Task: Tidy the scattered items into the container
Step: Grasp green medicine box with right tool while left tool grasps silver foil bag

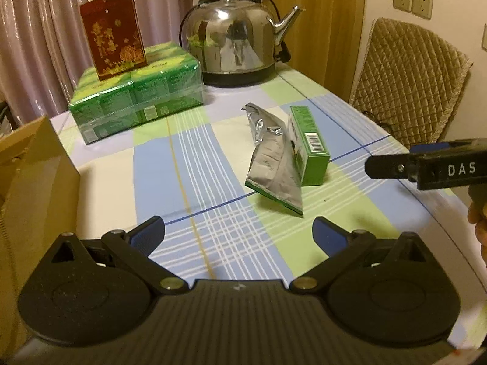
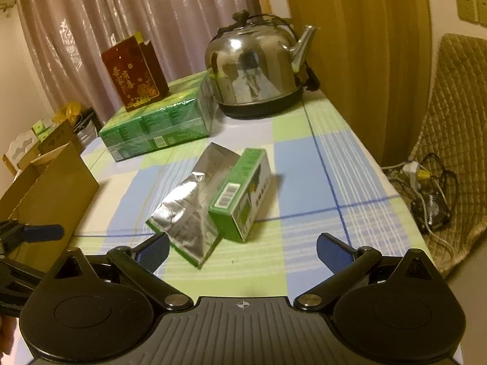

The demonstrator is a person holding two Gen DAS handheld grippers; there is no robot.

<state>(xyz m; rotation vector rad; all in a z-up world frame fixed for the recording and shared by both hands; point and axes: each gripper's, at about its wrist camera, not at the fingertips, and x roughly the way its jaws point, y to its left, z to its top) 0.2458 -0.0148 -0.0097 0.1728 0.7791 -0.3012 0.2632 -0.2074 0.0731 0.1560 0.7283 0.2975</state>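
1. Your right claw [image 2: 243, 251] is spread wide with nothing in it, hovering low over the table [image 2: 304, 164]. The silver foil pouch [image 2: 185, 213] sits just ahead, close to the left finger's blue pad, and the small green carton [image 2: 240, 194] lies right behind it, touching or nearly so.
2. Your left claw [image 1: 239, 232] is wide apart and empty too, further back from the pair and over bare checked cloth. From there the foil pouch [image 1: 274, 167] leans against the green carton [image 1: 309, 146].
3. I'd go for the pouch first, since it's the nearer one and partly covers the carton. Line the right claw up so both pads straddle the pouch's body, not the crinkled top, which looks like it would just fold.
4. Foil is slippery and soft, so close gently and low down near the green bottom edge, where it seems stiffer. Watch that you don't clip the carton as well.
5. The cardboard box [image 2: 51, 194] stands at the table's left edge, open at the top, and I take that to be the container. Lift clear of its wall before you let go.
6. Keep away from the steel kettle [image 2: 258, 67] and the wrapped green multipack [image 2: 158, 124] with the red box [image 2: 134, 76] on top at the back.
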